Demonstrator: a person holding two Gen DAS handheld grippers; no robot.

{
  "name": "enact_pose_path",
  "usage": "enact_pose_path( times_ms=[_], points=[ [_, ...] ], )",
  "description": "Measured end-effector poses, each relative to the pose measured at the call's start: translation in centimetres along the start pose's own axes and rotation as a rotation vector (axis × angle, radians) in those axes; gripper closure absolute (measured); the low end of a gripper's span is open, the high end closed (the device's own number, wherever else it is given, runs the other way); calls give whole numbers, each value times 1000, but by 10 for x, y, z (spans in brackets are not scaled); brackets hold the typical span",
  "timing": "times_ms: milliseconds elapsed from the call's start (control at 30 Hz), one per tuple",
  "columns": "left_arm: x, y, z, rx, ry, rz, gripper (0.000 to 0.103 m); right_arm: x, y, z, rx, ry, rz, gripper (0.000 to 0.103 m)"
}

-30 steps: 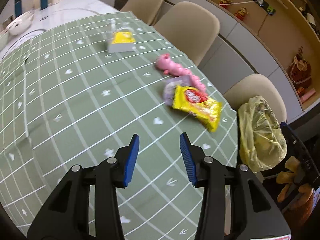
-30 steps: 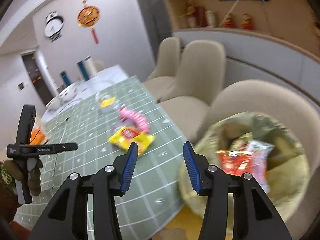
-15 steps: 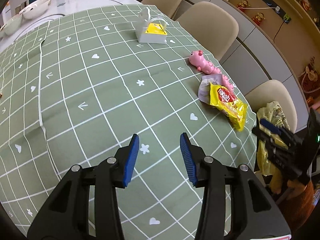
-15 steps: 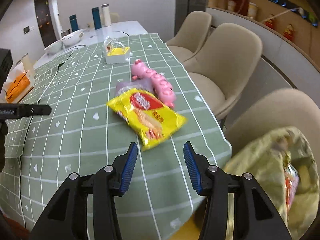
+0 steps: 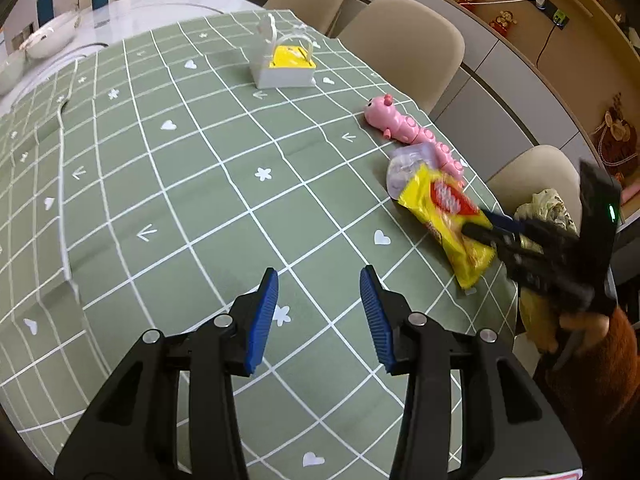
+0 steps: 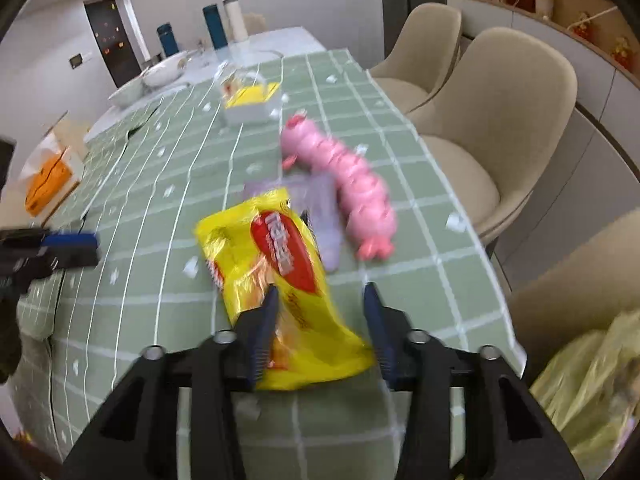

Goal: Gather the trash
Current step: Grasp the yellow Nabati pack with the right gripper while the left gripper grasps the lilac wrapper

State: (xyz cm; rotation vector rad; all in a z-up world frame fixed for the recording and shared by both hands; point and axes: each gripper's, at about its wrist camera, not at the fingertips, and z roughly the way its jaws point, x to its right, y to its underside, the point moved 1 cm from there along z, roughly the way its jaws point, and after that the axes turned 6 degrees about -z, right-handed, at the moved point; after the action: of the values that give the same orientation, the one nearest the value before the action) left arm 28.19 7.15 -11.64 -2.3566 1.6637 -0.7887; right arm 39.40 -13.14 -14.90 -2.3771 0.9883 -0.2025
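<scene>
A yellow snack packet [image 6: 276, 280] with a red logo lies near the table's right edge on the green checked cloth; it also shows in the left wrist view [image 5: 444, 216]. A pale purple wrapper [image 6: 320, 216] lies partly under it. My right gripper [image 6: 320, 320] is open, its jaws straddling the packet's near end; in the left wrist view it [image 5: 492, 226] reaches over the packet from the right. My left gripper [image 5: 318, 312] is open and empty over the cloth. A yellow trash bag [image 6: 592, 380] sits on a chair by the table's edge.
A pink caterpillar toy [image 6: 340, 184] lies just beyond the wrappers. A white holder with a yellow pad [image 5: 284, 68] stands farther back. An orange tissue box [image 6: 48, 176] is at the left. Beige chairs [image 5: 404, 44] line the right side. Bowls and bottles stand at the far end.
My right gripper has swung from the trash bag to the table and closed in on the yellow packet, which now lies between its open jaws. My left gripper stays open over the cloth.
</scene>
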Motion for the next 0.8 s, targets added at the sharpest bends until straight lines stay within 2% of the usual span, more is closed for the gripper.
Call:
enact_pose_path(
  times_ms=[200,300,367,467,567,667,700,733,800],
  points=[
    [1,-15,14,1,47,-10,62,-17,39,-27,3,3,58,85],
    [9,-24,23,-1,76,2,62,-18,52,-37,7,8,97,86],
    [17,-32,32,-4,89,38,62,-16,62,-45,12,21,127,86],
    [40,-47,51,-6,87,151,62,-14,70,-54,21,50,154,86],
    [60,-60,69,-4,46,236,62,-9,77,-61,33,51,186,86],
    [71,-67,83,-7,9,268,62,-7,84,-65,37,11,230,84],
    [75,-69,88,-14,5,270,63,-7,87,-67,45,-6,242,77],
    [77,-70,91,-19,7,269,68,-8,88,-70,57,-14,245,68],
    [82,-72,97,-24,-6,266,76,-10,91,-74,72,-16,245,67]
  ],
)
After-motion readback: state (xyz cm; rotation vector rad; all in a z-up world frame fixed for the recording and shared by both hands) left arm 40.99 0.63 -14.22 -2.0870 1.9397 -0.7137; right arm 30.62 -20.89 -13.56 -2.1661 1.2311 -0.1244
